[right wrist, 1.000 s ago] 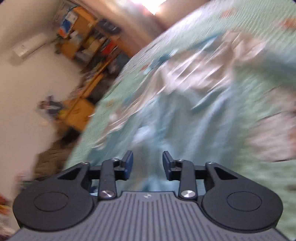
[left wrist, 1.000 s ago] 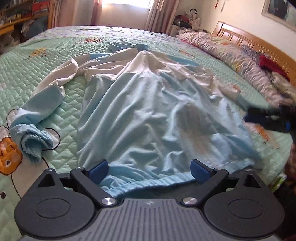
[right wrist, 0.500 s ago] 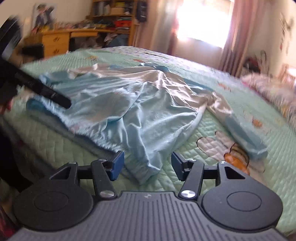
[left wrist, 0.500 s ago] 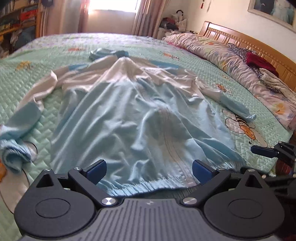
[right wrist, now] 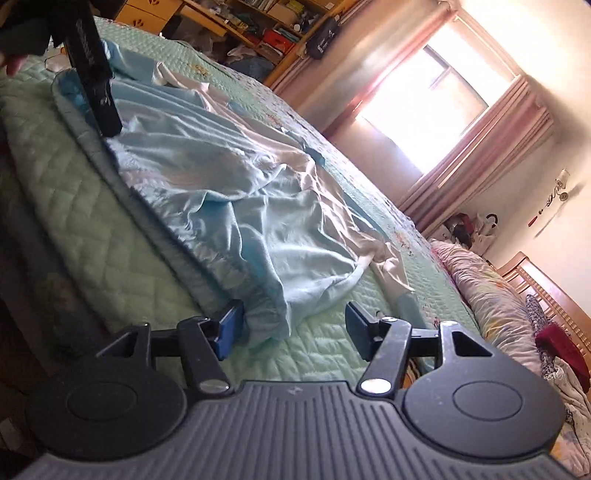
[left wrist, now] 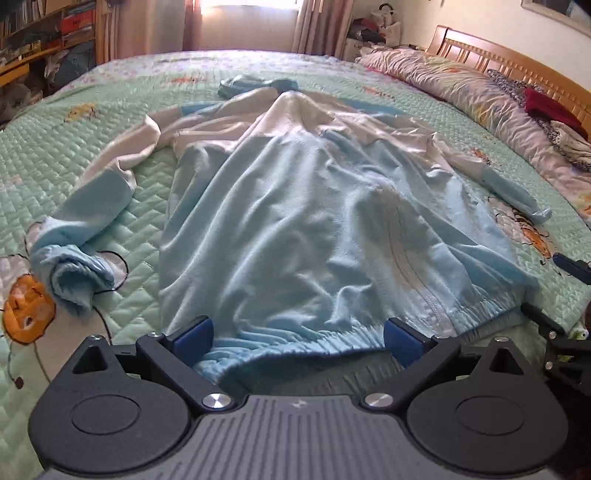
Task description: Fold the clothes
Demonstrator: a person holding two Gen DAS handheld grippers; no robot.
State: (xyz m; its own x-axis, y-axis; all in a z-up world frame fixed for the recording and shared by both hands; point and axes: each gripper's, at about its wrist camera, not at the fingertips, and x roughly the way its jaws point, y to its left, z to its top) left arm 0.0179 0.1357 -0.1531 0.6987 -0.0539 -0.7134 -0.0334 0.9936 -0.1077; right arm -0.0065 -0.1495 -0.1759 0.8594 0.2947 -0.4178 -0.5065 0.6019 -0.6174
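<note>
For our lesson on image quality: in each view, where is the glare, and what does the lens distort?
Left wrist view: the window glows at top centre; the quilt curves away at the edges. Right wrist view: the window is blown out white, washing the curtains; the whole room sits tilted; the jacket stays sharp.

Daylight from curtained window (right wrist: 432,99), blown out to white glare; room otherwise moderately bright, warm haze near glass. Both views sharp, strong fisheye bending at edges. Soft shadows under gripper bodies.
</note>
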